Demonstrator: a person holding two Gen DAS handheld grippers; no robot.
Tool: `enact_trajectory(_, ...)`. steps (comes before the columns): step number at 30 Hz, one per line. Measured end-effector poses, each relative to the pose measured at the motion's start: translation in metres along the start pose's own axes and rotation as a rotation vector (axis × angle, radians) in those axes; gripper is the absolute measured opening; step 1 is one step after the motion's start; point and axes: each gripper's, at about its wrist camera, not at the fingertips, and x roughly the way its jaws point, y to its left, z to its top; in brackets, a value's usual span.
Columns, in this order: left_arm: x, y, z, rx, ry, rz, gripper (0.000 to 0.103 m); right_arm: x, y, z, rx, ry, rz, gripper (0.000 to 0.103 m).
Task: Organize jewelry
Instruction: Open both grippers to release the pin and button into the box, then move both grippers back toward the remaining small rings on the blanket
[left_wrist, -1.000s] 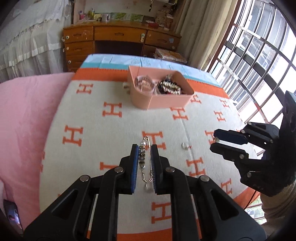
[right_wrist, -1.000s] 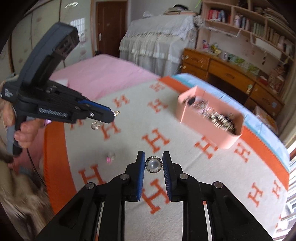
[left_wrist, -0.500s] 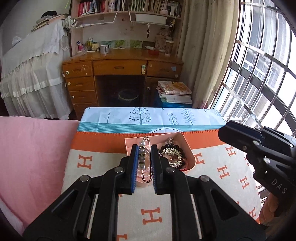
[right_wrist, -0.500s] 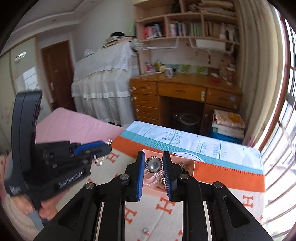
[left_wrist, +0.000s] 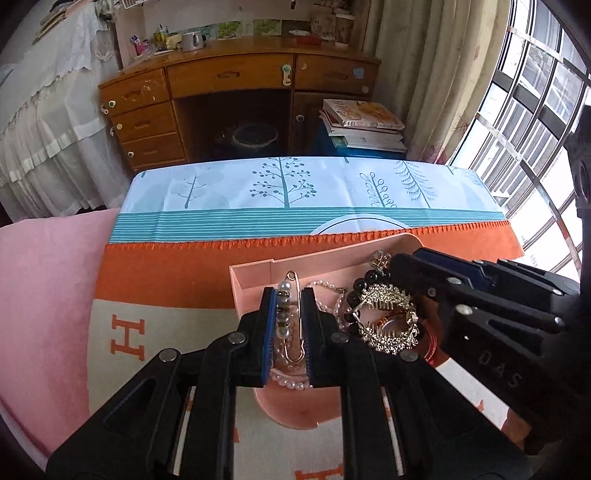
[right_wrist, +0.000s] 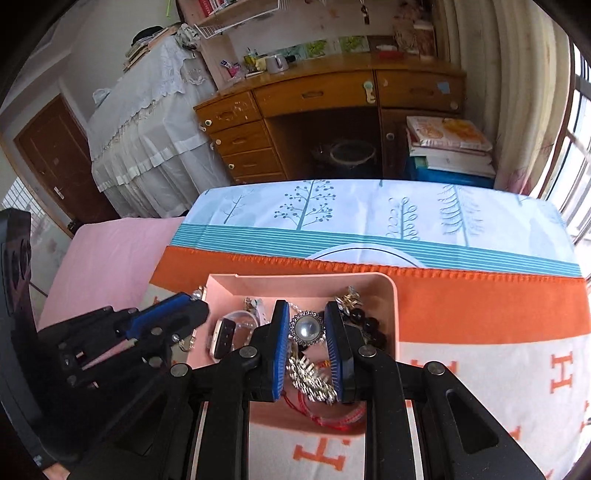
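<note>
My left gripper (left_wrist: 289, 295) is shut on a gold safety-pin brooch (left_wrist: 291, 317) strung with pearl and grey beads, held over the left part of the pink box (left_wrist: 255, 284). My right gripper (right_wrist: 306, 314) is shut on a round silver brooch with a pearl centre (right_wrist: 306, 328), held over the same pink box (right_wrist: 391, 306). Inside lie a gold comb-like piece (left_wrist: 386, 325), black beads (right_wrist: 369, 325), a pearl strand (left_wrist: 291, 384), a red cord (right_wrist: 328, 415) and a watch (right_wrist: 223, 338). Each gripper shows in the other's view: the right one (left_wrist: 402, 266), the left one (right_wrist: 195, 299).
The box sits on an orange and cream H-patterned blanket (left_wrist: 147, 280) over a tree-print sheet (left_wrist: 295, 188) on the bed. A pink cover (left_wrist: 48, 288) lies to the left. Beyond the bed's end stand a wooden desk (left_wrist: 236, 77), a stack of books (left_wrist: 362, 125) and barred windows (left_wrist: 532, 103).
Both grippers have travelled forward across the blanket, each keeping its brooch, and now hang over the pink box. The right gripper has rolled upright on the way.
</note>
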Motion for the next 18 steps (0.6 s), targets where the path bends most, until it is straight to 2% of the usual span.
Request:
enact_trajectory(4,0.014,0.001,-0.004,-0.001,0.033,-0.041,0.014,0.025,-0.003,0.009,0.042,0.007,0.056,0.021)
enact_trajectory(5,0.017,0.002,-0.005,-0.001,0.041,-0.046,0.019,0.030,-0.004,0.010,0.050,0.008,0.066,0.021)
enact_trajectory(8,0.017,0.006,-0.008,0.002,0.037,-0.045,0.047,0.031,-0.002,0.010,0.047,-0.005,0.078,0.031)
enact_trajectory(9,0.016,0.009,-0.009,-0.001,0.027,-0.039,0.050,0.028,-0.002,0.009,0.043,-0.022,0.080,0.033)
enact_trajectory(18,-0.018,0.033,-0.020,-0.028,0.031,-0.033,0.050,-0.022,0.005,-0.004,0.004,-0.102,0.075,0.033)
